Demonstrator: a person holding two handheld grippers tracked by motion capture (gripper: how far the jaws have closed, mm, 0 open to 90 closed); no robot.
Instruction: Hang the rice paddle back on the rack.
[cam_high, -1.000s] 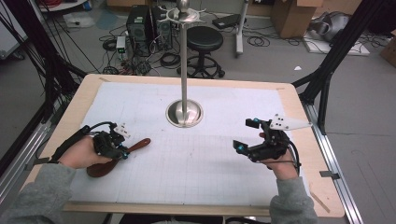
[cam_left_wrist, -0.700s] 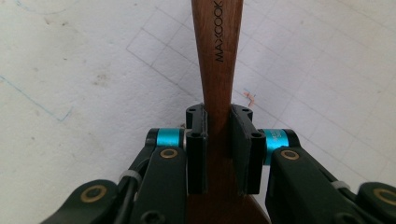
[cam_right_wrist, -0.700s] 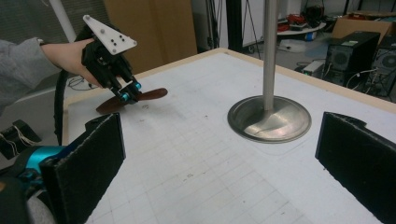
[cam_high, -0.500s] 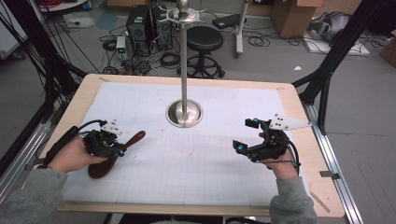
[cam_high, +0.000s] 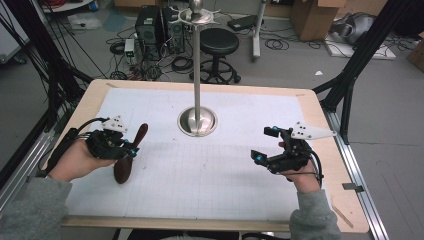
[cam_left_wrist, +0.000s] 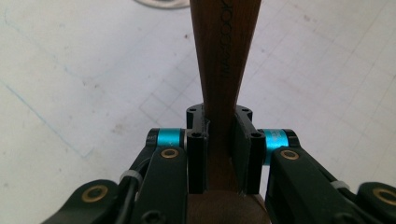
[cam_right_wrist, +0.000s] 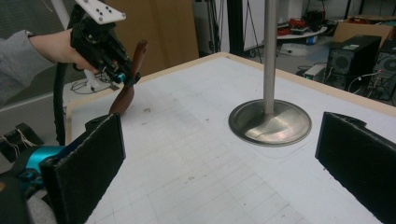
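- Now left claw (cam_high: 131, 148) clamps the wooden spoon (cam_high: 131, 154) by its handle, raised off the bench (cam_high: 320, 115), bowl end tilted down.
- Right claw (cam_high: 266, 144) gapes wide, nothing between, near the metal stand (cam_high: 197, 120).

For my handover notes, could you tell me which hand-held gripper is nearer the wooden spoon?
Left: the left hand-held gripper clamps the wooden spoon; the right hand-held gripper is across the table.

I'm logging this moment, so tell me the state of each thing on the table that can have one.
Wooden spoon: clamped by its handle, lifted off the table, tilted.
Left gripper: jaws shut on the spoon.
Right gripper: jaws open, nothing between them.
Metal stand: upright on its round base, untouched.
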